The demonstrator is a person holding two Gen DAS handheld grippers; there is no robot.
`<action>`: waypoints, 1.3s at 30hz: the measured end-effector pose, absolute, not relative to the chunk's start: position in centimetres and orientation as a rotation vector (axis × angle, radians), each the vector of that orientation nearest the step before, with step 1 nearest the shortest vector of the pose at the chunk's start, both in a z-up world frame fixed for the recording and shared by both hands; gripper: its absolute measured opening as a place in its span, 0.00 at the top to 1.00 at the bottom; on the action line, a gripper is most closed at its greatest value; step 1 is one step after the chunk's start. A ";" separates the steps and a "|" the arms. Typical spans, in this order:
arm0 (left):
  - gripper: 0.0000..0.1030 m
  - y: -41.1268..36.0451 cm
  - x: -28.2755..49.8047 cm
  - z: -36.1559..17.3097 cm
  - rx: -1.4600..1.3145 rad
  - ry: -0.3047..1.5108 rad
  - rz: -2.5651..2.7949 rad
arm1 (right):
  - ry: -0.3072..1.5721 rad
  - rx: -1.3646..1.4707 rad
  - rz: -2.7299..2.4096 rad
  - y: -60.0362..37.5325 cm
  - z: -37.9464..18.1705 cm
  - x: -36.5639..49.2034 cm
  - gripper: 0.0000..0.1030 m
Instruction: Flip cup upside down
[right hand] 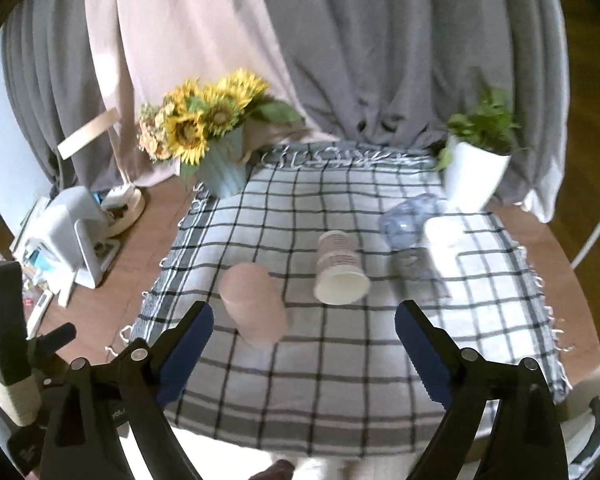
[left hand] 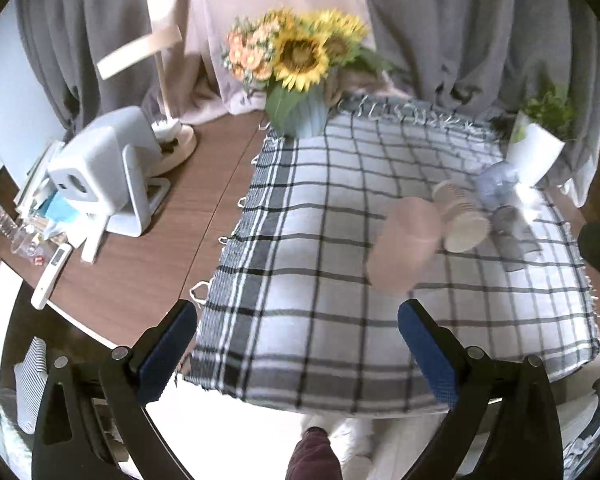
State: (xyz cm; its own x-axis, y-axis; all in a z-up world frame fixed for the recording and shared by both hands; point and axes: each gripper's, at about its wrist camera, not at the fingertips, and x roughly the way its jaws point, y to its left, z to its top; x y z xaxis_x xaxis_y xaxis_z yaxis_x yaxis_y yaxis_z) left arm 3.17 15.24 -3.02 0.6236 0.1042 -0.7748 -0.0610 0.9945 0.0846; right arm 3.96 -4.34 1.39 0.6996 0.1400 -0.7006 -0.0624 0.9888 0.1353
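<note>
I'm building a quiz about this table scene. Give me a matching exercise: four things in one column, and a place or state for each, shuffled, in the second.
Things:
1. pink cup
2. paper cup
3. sunflower vase
4. white plant pot

Places or states:
A. far right corner of the checked cloth
B. lying on its side, open mouth toward the camera
C. far left corner of the cloth
D. nearest the tongs, left of the other cup

Pairs: 1-D, 2-B, 3-C, 4-A

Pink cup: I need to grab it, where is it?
The pink cup sits on the checkered cloth, left of the paper cup, just ahead of the right gripper.
</note>
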 end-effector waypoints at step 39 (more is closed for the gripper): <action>0.00 8.1 -10.8 4.9 0.046 0.598 0.035 | 0.610 0.222 -0.022 -15.0 5.4 -11.7 0.07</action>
